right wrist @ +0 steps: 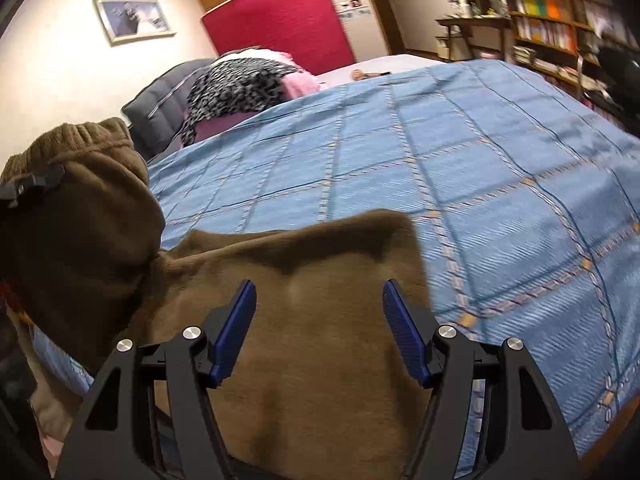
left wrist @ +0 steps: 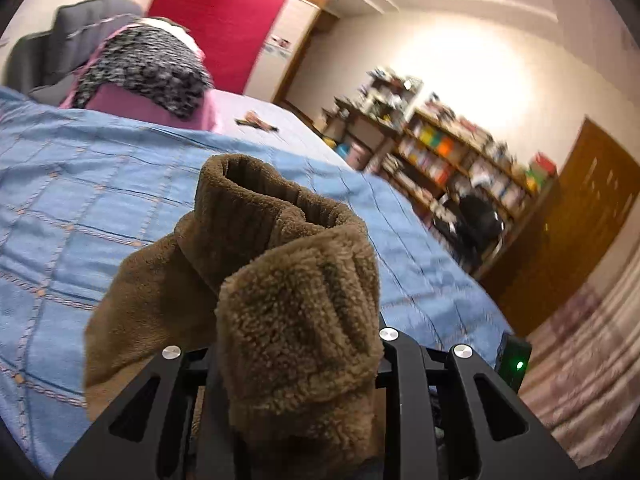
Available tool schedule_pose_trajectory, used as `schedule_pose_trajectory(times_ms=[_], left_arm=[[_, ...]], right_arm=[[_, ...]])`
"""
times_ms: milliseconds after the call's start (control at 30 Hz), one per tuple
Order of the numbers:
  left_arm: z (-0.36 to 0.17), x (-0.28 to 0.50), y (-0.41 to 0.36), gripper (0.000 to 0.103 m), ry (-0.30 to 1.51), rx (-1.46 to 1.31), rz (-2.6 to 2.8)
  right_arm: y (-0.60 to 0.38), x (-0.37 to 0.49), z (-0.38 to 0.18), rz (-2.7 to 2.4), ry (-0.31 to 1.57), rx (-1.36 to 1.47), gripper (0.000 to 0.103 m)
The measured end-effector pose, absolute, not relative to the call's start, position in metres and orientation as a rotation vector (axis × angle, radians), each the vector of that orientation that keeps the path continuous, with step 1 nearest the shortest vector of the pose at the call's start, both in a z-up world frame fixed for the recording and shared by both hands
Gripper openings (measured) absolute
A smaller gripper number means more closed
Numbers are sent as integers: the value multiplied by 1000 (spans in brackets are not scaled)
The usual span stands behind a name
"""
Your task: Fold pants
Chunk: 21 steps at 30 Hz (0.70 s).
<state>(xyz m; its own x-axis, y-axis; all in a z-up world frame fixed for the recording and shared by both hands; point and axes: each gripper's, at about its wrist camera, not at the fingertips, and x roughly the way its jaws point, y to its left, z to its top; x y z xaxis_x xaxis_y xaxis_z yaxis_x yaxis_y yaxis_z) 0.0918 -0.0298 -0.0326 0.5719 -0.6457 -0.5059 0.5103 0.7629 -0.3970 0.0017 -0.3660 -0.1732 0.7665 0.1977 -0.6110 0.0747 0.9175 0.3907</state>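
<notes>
Two tools over a bed. Left tool (left wrist: pixel 298 360) is pinching the brown fleece pants (left wrist: pixel 280 300): a ribbed cuff bunches up between its fingers and hides the pads, and the fabric rises toward 12 o'clock and blocks most of the near view. Right tool (right wrist: pixel 320 328) is spread wide, blue pads (right wrist: pixel 236 332) apart with nothing between them, hovering just above a flat part of the pants (right wrist: pixel 304 320) that lies on the bed's near edge. In the right view, at 9 o'clock, a lifted bundle of the same pants, ribbed band on top, hangs from the left tool (right wrist: pixel 30 188), of which only a black bit shows.

Blue checked bedspread (right wrist: pixel 460 168) covers the bed, bare beyond the pants. At 11 o'clock on the bed, a heap: grey speckled knit (right wrist: pixel 240 88) over pink cloth (right wrist: pixel 300 82), a dark quilted pillow (right wrist: pixel 160 112) just beside it. A small object (left wrist: pixel 256 120) lies far back on the bed, too blurred to name. Red panel (right wrist: pixel 280 12) on the far wall, framed picture (right wrist: pixel 134 18) at 10 o'clock. Crammed bookshelves (left wrist: pixel 460 160) at 2 o'clock in the left view, brown door (left wrist: pixel 580 216) at 3 o'clock, both blurred.
</notes>
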Motion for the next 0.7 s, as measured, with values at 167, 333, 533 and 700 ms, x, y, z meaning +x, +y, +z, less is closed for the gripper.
schedule_pose_trajectory(times_ms=[167,333,533,700], left_arm=[[-54,91,-81,24,737,-134,-705],[-78,78,-120,24,771,-30,-725],[-112,59,-164,24,816,100,-785],[-129,54,-181,59,875,114,-826]], right_arm=[[-390,-7,-182,35,693,457,67],[-404,-12,-191,21,688,487,67],[-412,-17,-193,8,674,500,67],[-419,-21,-196,-16,675,510,67]])
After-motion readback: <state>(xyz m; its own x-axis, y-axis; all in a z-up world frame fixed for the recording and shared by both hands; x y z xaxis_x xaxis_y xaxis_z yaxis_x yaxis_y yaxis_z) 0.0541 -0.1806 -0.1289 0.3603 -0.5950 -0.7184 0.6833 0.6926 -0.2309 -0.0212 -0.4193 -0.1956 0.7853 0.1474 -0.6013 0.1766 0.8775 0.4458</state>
